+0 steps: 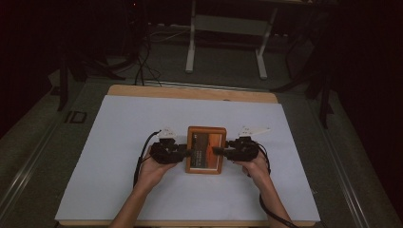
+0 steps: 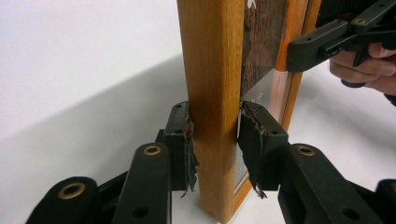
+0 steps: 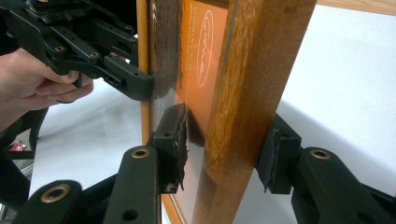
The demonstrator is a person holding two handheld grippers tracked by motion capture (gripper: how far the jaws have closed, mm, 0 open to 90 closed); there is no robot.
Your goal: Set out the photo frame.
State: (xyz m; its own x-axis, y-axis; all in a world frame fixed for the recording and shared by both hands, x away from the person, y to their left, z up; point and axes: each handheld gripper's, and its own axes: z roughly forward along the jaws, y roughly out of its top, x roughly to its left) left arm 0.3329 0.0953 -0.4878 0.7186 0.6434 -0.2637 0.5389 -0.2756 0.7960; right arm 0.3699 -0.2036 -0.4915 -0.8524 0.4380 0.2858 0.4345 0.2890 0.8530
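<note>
While both hands keep level, the wooden picture frame [image 1: 205, 149] lies flat mid-counter on the white sheet [image 1: 119, 142]. Left gripper [image 1: 186, 153] fingers [image 2: 181, 140] clamp its left rail; right gripper [image 1: 219, 152] fingers [image 3: 172, 140] clamp its right rail.

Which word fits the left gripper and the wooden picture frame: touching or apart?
Touching. In the left gripper view, the left gripper has both pads pressed against the wooden picture frame, one on each face of its side rail.
</note>
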